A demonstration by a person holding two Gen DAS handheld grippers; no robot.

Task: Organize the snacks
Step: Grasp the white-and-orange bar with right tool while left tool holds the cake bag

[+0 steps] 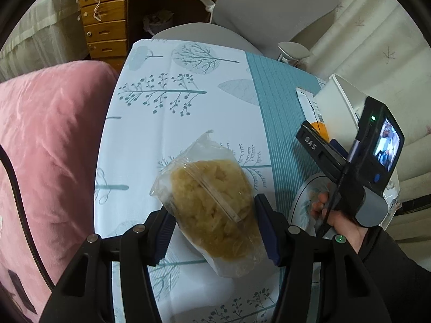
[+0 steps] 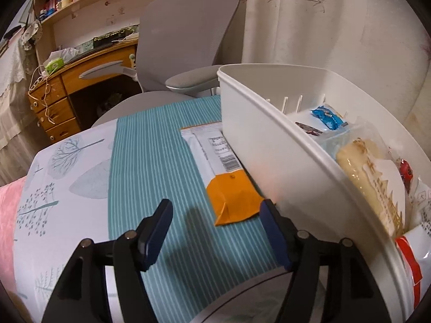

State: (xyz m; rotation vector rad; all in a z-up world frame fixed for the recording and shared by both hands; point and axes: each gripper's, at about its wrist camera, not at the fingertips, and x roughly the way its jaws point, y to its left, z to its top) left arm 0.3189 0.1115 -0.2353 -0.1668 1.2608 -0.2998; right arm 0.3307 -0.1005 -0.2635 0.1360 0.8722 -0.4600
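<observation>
My left gripper (image 1: 215,228) is shut on a clear bag of yellow snacks (image 1: 212,204) and holds it over the patterned tablecloth (image 1: 150,118). My right gripper (image 2: 215,228) is open and empty above the striped teal mat (image 2: 161,156); it also shows in the left wrist view (image 1: 323,148), held in a hand. An orange and white snack packet (image 2: 223,172) lies on the mat just ahead of the right gripper, against the white storage bin (image 2: 258,140). The bin holds several wrapped snacks, among them a blue packet (image 2: 327,117) and a long bread roll (image 2: 366,177).
A grey office chair (image 2: 188,43) stands beyond the table's far edge. A wooden desk with drawers (image 2: 62,99) is behind it. A pink cushion (image 1: 48,145) lies left of the table. A round plate (image 1: 304,202) lies under the right gripper. A curtain (image 2: 323,21) hangs behind the bin.
</observation>
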